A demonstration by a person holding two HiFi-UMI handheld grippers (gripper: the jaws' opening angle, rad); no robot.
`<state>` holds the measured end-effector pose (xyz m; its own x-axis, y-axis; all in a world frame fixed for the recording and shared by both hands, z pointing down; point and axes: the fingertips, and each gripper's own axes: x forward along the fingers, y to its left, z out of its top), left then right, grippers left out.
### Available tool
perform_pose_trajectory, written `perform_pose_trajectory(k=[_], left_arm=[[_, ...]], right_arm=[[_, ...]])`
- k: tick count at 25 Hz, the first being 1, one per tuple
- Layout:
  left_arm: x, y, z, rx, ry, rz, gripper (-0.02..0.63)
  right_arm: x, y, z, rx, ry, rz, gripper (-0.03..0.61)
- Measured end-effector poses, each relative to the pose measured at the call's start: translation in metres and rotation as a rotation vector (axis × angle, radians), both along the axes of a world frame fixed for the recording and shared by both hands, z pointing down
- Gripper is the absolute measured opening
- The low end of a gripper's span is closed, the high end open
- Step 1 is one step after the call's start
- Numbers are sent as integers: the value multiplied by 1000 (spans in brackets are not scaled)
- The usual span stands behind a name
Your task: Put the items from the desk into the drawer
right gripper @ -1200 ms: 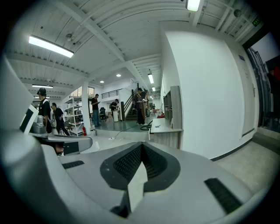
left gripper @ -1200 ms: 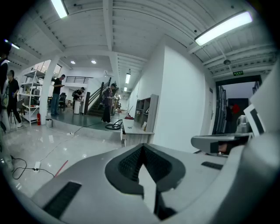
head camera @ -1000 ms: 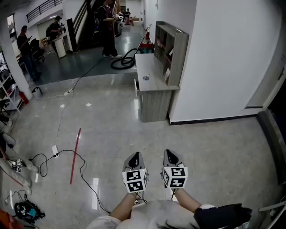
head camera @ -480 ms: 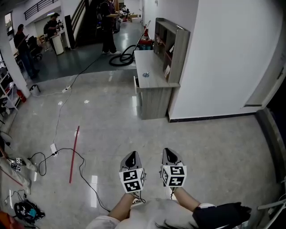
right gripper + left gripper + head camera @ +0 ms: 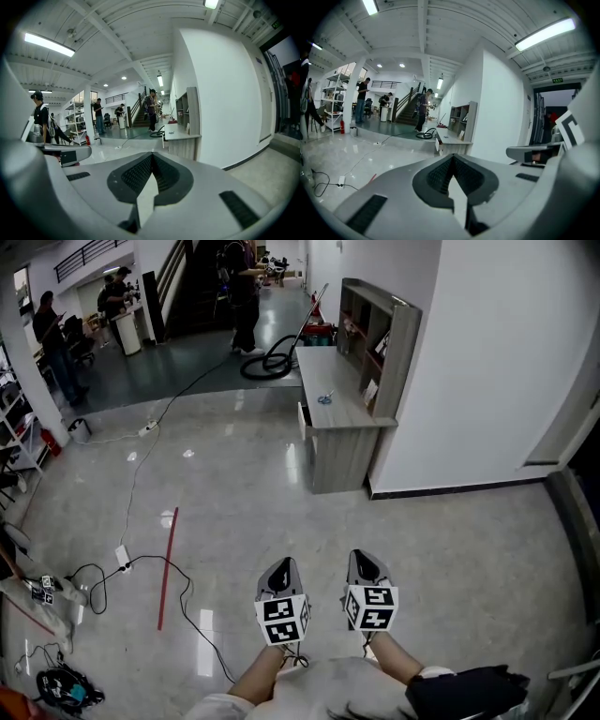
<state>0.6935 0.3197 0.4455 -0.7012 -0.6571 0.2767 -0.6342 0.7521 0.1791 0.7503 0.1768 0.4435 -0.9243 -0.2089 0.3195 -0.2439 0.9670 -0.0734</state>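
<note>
Two tools forward, parallel | left tool point(image 5: 284, 564) clenched, empty | right tool point(image 5: 361, 558) likewise | desk point(image 5: 349, 414) well ahead, item point(image 5: 325, 398) indistinct

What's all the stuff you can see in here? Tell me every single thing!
desk: one, grey wood, far ahead against the white wall
shelf unit: one, grey, standing on the desk on its wall side
small item: one, bluish, on the desktop; too small to name
hose: one, black, coiled on the floor beyond the desk
strip: one, red, flat on the floor to the left
cables: several, black, trailing over the floor
power strip: one, white, beside the red strip
people: at least three, far off at the top left
left gripper: one, grey with a black-and-white marker cube, low centre, shut, empty
right gripper: the same, beside it, shut, empty
</note>
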Motion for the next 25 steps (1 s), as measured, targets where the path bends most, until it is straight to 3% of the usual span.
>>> perform_pose_trajectory(k=[2, 7, 12, 20, 25], left_arm=[[-10, 9, 1, -10, -14, 4, -3], [-29, 23, 18, -3, 60, -18, -3], [-47, 29, 27, -10, 71, -30, -3], [-94, 20, 31, -24, 70, -45, -3], [-144, 3, 24, -33, 62, -47, -3]], right_arm=[[-6, 7, 1, 2, 2, 2, -2], [-15, 10, 11, -2, 41, 17, -2], [-31, 8, 15, 9, 44, 32, -2], [-97, 7, 15, 13, 35, -1, -2], [-147, -9, 16, 3, 46, -11, -2]])
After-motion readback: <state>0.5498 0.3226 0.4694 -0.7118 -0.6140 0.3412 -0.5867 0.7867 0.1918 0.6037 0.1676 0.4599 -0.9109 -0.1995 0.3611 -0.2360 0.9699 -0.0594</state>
